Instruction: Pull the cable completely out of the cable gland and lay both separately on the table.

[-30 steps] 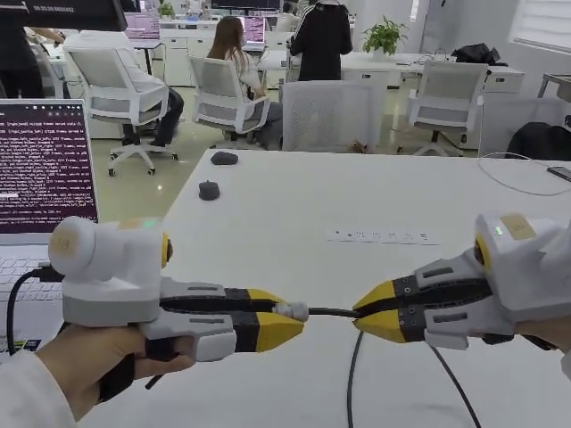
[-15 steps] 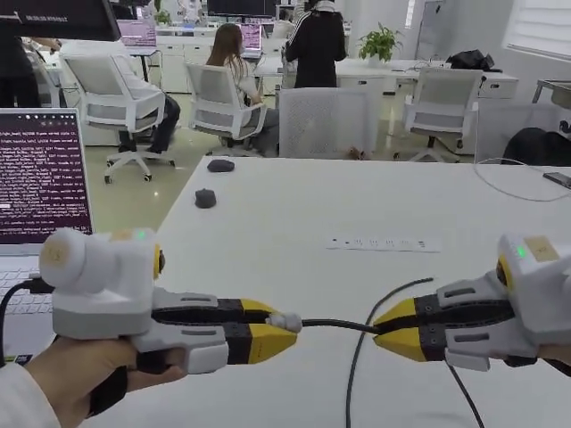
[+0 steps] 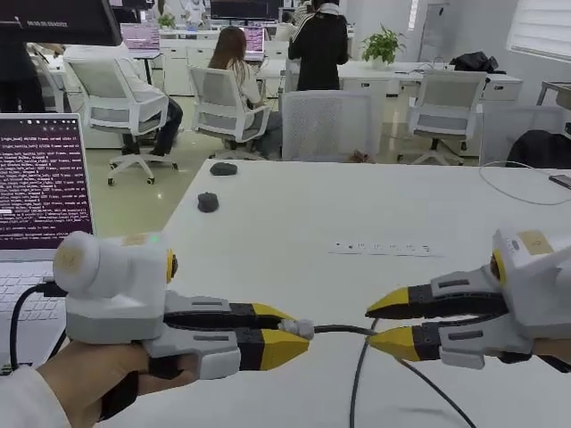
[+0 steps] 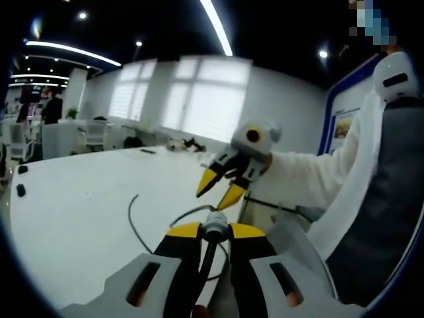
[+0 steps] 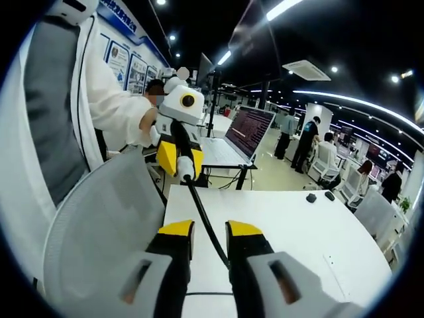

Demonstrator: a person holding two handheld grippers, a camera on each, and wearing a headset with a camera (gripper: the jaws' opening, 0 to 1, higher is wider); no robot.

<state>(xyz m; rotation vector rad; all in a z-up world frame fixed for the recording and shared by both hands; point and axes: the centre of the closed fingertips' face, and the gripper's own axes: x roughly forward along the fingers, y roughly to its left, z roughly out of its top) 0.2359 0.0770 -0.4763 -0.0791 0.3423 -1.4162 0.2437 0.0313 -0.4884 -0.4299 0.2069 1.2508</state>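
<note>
My left gripper [image 3: 300,333] is shut on the small pale cable gland [image 3: 294,327], held above the white table [image 3: 285,232]. A thin black cable [image 3: 341,329] runs from the gland to the right, passes between the jaws of my right gripper [image 3: 371,325], then drops to the table. The right gripper's yellow jaws stand apart, open, not pinching the cable. In the left gripper view the gland [image 4: 215,224] sits between the tips and the right gripper [image 4: 213,193] faces it. In the right gripper view the cable [image 5: 201,213] leads up to the gland [image 5: 183,177].
An open laptop [image 3: 40,187] stands at the left edge. Two dark mice [image 3: 208,202] [image 3: 223,168] lie far left on the table and a white power strip [image 3: 384,249] lies mid-table. Office chairs and people are beyond the table.
My right gripper, shut on the cable before, has opened its jaws and let the cable go. The left gripper still holds the gland, shifted slightly right.
</note>
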